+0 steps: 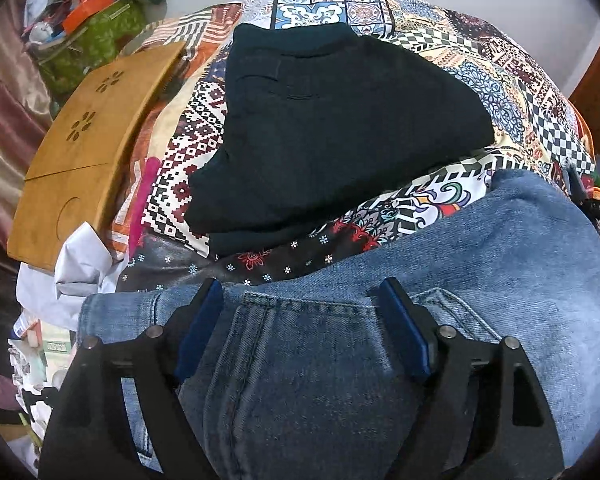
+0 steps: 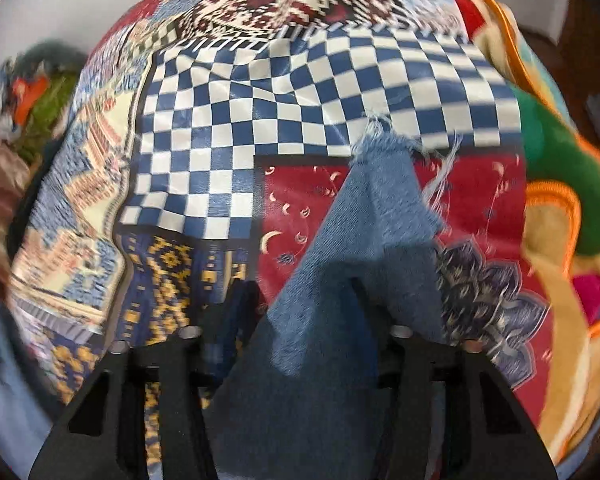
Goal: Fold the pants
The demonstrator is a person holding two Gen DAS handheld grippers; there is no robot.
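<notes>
A: Left gripper?
B: Jaws standing wide apart over the blue jeans, blue pads on either side of the waistband seam, not pressing. Jeans are lying on the near part of the patchwork bedspread.
A: Anything farther back?
B: 1 folded dark garment is sitting beyond the jeans, a wooden tray to its left, a pile of clutter at far left.
A: Right gripper?
B: Blurry. A frayed denim hem is draping up between its fingers, covering the tips. Can't tell if the pads are clamping it. Checkered patch is lying beyond.
</notes>
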